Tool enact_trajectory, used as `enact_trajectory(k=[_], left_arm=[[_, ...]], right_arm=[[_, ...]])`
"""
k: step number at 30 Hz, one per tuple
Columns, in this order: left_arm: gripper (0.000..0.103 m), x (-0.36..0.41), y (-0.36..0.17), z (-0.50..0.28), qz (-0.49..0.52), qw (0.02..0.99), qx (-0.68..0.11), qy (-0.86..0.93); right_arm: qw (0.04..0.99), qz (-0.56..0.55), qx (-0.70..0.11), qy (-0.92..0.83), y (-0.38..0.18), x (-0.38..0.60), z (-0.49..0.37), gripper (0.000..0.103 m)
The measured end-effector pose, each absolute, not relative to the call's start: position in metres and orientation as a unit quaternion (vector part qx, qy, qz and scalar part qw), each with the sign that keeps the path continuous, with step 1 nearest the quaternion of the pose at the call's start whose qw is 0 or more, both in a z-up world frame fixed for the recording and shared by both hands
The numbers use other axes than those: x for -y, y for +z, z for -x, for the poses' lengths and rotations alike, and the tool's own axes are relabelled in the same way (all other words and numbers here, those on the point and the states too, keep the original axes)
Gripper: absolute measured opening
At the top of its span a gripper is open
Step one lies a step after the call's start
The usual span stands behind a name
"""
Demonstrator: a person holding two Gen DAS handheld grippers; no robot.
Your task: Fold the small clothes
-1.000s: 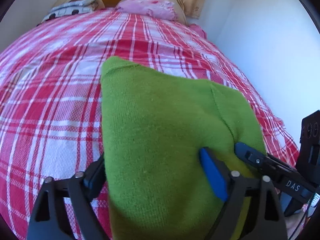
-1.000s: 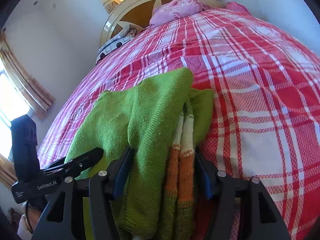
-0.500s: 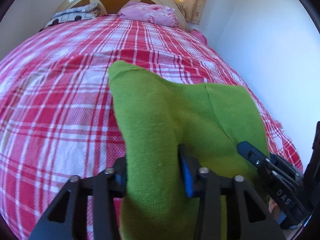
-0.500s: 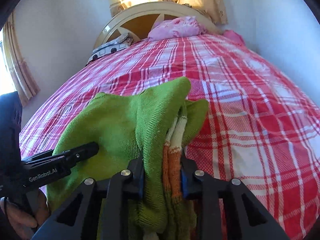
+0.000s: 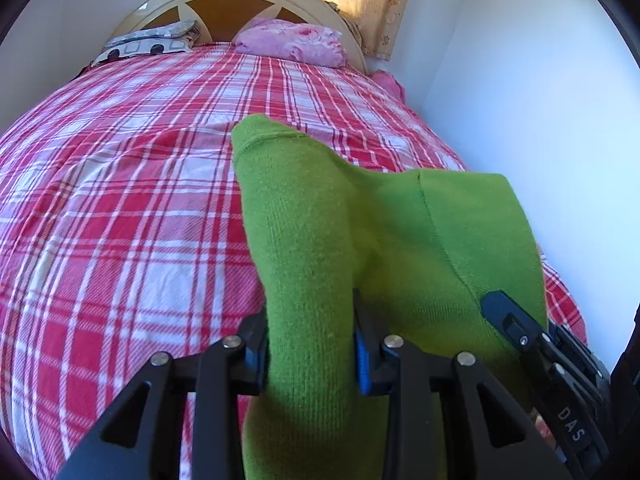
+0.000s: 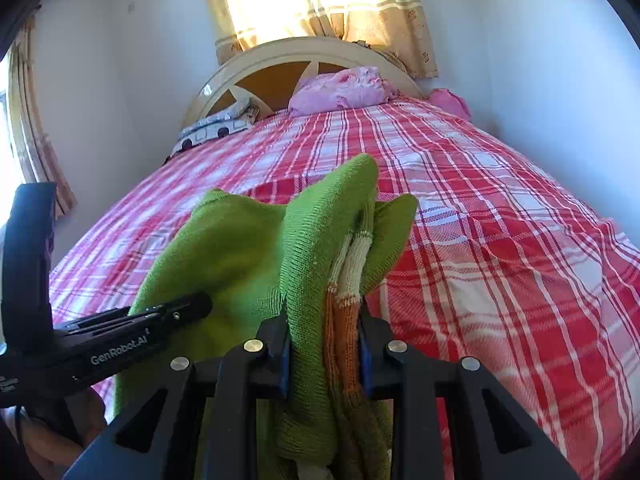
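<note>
A green knit sweater (image 5: 360,232) with orange and white striped parts (image 6: 346,280) is held up over the bed between both grippers. My left gripper (image 5: 310,344) is shut on one green edge of it. My right gripper (image 6: 324,352) is shut on the bunched green and striped edge. The right gripper also shows in the left wrist view (image 5: 536,344), and the left gripper in the right wrist view (image 6: 132,340). The sweater's lower part hangs out of sight below the jaws.
The bed has a red and white plaid cover (image 5: 120,208). A pink bundle (image 5: 292,42) and a patterned pillow (image 5: 152,42) lie by the cream headboard (image 6: 304,50). A white wall (image 5: 540,100) runs along the right side. Curtains (image 6: 320,4) hang behind.
Both grippers closed on the sweater's edges and lifted it; the views tilted up toward the headboard and curtains.
</note>
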State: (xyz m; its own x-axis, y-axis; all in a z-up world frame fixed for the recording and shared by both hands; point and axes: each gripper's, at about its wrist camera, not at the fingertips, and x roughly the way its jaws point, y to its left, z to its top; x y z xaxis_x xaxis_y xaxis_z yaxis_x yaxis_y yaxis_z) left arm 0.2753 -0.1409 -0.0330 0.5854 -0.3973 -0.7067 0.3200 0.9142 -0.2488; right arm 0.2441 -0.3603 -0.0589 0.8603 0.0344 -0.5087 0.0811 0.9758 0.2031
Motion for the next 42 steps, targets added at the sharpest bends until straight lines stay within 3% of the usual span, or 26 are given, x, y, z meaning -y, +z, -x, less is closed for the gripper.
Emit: enact_trajectory(k=[15,42], left_arm=[[0.033,0.081,-0.029,-0.228,0.030,0.902,-0.399,-0.165],[0.033,-0.065,-0.039,-0.206,0.063,0.914,-0.399,-0.045]], right_arm=[[0.953,-0.152,-0.259,0.027,-0.060,0.302,-0.193,0.026],[0.936,-0.121,-0.295,0.147,-0.069,0.154,-0.200,0.026]])
